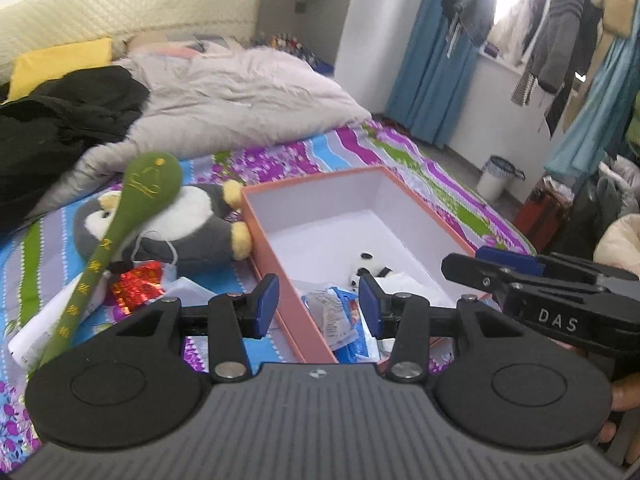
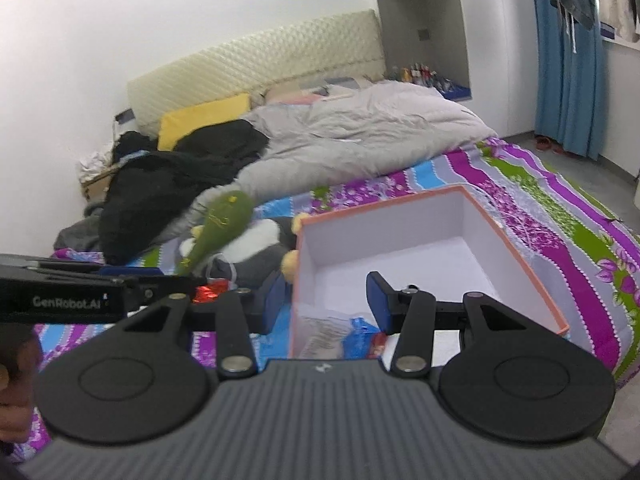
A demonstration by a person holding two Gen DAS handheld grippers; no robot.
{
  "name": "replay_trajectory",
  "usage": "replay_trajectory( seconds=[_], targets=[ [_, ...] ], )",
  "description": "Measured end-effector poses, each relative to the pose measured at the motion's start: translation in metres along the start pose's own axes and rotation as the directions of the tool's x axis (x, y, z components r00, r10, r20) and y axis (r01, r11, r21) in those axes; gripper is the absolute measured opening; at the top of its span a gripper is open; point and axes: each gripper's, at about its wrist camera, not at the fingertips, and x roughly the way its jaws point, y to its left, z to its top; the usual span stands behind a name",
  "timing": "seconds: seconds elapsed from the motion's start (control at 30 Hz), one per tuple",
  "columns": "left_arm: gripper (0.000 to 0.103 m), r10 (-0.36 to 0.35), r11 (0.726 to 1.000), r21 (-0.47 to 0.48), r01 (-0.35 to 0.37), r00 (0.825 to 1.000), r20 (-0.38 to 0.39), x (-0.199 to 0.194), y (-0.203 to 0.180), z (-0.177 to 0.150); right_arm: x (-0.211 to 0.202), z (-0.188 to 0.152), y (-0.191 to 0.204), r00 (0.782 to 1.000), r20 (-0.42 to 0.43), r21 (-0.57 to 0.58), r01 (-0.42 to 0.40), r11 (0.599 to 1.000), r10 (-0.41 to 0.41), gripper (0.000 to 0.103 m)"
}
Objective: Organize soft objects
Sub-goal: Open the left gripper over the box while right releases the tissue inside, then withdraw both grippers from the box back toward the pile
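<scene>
An open orange box (image 1: 280, 280) with a white inside lies on the bed; it also shows in the right wrist view (image 2: 516, 248). In it are a small panda toy (image 1: 366, 266) and plastic packets (image 1: 336, 312). Left of the box lies a grey penguin plush (image 1: 192, 228), and a green plush spoon (image 1: 132, 208) leans across it. My left gripper (image 1: 318, 304) is open and empty over the box's near end. My right gripper (image 2: 326, 304) is open and empty, straddling the box's near left wall. The right gripper also shows at the right of the left wrist view (image 1: 496, 264).
A red foil packet (image 1: 136, 284) and a white tube (image 1: 48, 328) lie near the spoon. A grey duvet (image 1: 240, 96), black clothes (image 1: 60, 120) and a yellow pillow (image 1: 60, 64) cover the bed's far half. A white bin (image 1: 498, 178) stands on the floor.
</scene>
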Motion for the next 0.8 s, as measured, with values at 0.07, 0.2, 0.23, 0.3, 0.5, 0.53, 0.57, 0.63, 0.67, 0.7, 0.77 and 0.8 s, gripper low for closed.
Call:
replay_trajectory(
  seconds=[0.07,0.2,0.23,0.3,0.5,0.53,0.57,0.63,0.67,0.7,0.77,0.8],
  targets=[
    [0.05,0.004,1.0,-0.02,-0.003,1.0,0.02,-0.012,0.005,-0.006,-0.006,-0.004,0.008,1.0,0.016,-0.019,-0.007,1.0,0.007,0.048],
    [0.05,0.021,0.998,-0.058,-0.018,0.998,0.051,-0.033,0.018,-0.021,-0.013,-0.011,0.024,0.999,0.026,-0.043,-0.028,0.999,0.029,0.048],
    [0.05,0.025,0.998,-0.064,-0.021,0.998,0.056,-0.037,0.021,-0.024,-0.014,-0.013,0.027,0.999,0.026,-0.041,-0.039,0.998,0.04,0.048],
    [0.05,0.039,0.996,-0.08,-0.034,0.997,0.064,-0.044,0.026,-0.033,-0.017,-0.019,0.035,0.998,0.026,-0.05,-0.047,0.998,0.049,0.048],
    [0.05,0.077,0.993,-0.1,-0.069,0.994,0.082,-0.063,0.036,-0.056,-0.016,-0.039,0.057,0.998,0.002,-0.08,-0.067,0.995,0.067,0.048],
    [0.05,0.083,0.992,-0.103,-0.074,0.993,0.083,-0.064,0.037,-0.058,-0.016,-0.042,0.06,0.998,0.0,-0.083,-0.066,0.994,0.066,0.048],
    [0.05,0.087,0.991,-0.107,-0.078,0.993,0.084,-0.065,0.038,-0.062,-0.015,-0.045,0.063,0.998,-0.004,-0.086,-0.068,0.994,0.068,0.048],
    [0.05,0.086,0.99,-0.121,-0.076,0.993,0.083,-0.07,0.043,-0.07,-0.016,-0.05,0.069,0.997,-0.011,-0.089,-0.076,0.993,0.076,0.048],
    [0.05,0.087,0.989,-0.129,-0.076,0.993,0.083,-0.072,0.045,-0.074,-0.016,-0.053,0.071,0.997,-0.015,-0.089,-0.079,0.993,0.078,0.048],
    [0.05,0.092,0.988,-0.135,-0.081,0.992,0.082,-0.073,0.047,-0.078,-0.016,-0.056,0.074,0.996,-0.02,-0.09,-0.085,0.992,0.084,0.048],
    [0.05,0.106,0.985,-0.144,-0.094,0.992,0.075,-0.075,0.051,-0.087,-0.016,-0.061,0.079,0.996,-0.026,-0.096,-0.088,0.991,0.086,0.048],
    [0.05,0.106,0.985,-0.144,-0.095,0.992,0.072,-0.076,0.052,-0.091,-0.017,-0.065,0.082,0.996,-0.027,-0.1,-0.087,0.991,0.085,0.048]
  ],
)
